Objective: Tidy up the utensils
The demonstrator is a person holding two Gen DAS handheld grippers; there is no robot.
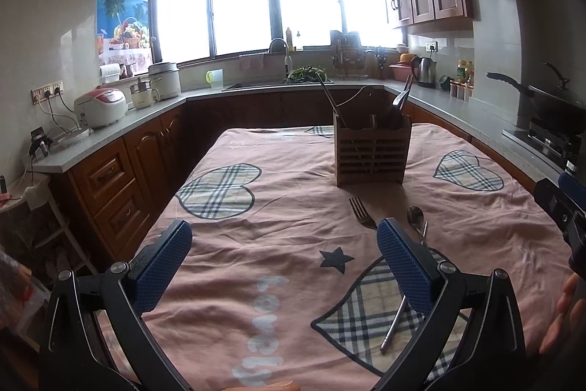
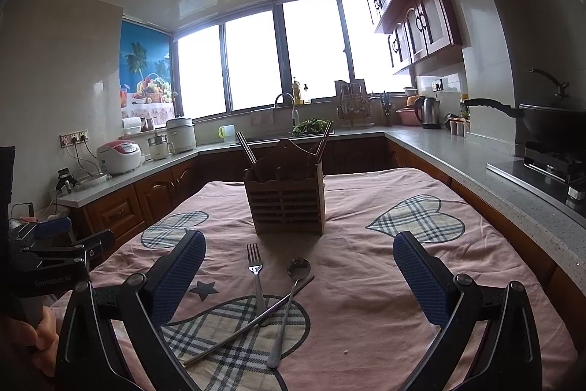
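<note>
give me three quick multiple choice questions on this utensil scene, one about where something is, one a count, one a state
1. Where does the wooden holder stand?
A. on the pink cloth, beyond the loose utensils
B. on the counter by the sink
C. inside a drawer

2. How many loose utensils lie on the cloth?
A. one
B. three
C. six

3. How is the right gripper?
A. shut on the fork
B. shut on the spoon
C. open, holding nothing

Answers: 1 A, the holder sits on the cloth behind the cutlery. 2 B, a fork, a spoon and a chopstick lie there. 3 C, its blue fingers are spread wide with nothing between them.
</note>
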